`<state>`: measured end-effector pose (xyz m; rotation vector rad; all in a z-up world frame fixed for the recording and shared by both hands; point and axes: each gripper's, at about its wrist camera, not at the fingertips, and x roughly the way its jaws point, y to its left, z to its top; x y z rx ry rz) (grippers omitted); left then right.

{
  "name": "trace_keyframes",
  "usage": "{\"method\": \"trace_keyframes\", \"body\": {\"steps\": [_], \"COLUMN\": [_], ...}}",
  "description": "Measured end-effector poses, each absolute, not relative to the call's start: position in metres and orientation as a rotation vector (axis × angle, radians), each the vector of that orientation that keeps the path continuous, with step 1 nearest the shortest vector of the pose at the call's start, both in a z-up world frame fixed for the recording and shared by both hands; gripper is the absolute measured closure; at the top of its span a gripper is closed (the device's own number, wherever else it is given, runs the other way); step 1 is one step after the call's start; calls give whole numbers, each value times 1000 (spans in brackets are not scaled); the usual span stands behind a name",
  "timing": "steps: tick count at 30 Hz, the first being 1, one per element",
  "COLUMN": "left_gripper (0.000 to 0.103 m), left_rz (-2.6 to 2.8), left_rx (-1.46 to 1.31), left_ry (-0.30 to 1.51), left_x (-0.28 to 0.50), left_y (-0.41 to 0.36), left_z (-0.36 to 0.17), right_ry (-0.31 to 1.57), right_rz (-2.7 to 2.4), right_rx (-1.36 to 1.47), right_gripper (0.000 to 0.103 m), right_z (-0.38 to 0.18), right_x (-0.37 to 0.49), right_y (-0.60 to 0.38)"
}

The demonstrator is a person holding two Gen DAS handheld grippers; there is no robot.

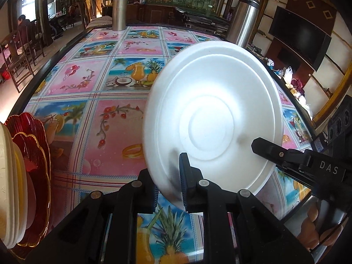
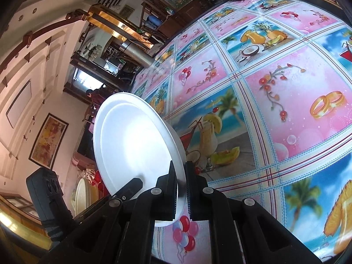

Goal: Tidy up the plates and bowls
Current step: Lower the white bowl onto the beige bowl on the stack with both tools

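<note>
White foam plate [image 1: 213, 114] is held on edge above the desk [image 1: 92, 88], both tools, left [image 1: 169, 182] and right [image 2: 180, 189], nipped shut on its rim. Several dishes [image 1: 24, 171] already stand stacked at the left; this plate is not yet with them.

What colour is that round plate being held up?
Plain white round plate, clearest in the left wrist view.

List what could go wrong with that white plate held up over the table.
1. Both tongs, left and right, pinch only the rim of the white plate; uneven pulls could twist it free.
2. It stands tilted above the tablecloth; a slip drops it.
3. It could knock the racked plates nearby.
</note>
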<state>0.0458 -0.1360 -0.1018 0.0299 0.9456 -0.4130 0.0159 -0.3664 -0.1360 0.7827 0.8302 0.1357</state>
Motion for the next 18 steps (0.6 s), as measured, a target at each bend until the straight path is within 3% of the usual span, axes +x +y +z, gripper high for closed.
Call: {"method": "trace_keyframes", "body": {"steps": [18], "left_gripper": [88], "left_rz": [-361], "left_rx": [-38], "left_ry": [843], "left_x": [28], "left_y": [-71], "left_z": [-68], "right_ry": [800], "right_rz": [233], "right_rx": [702], "right_gripper": [96], "right_z": [-96], "right_x": [27], "right_y": [-314]}}
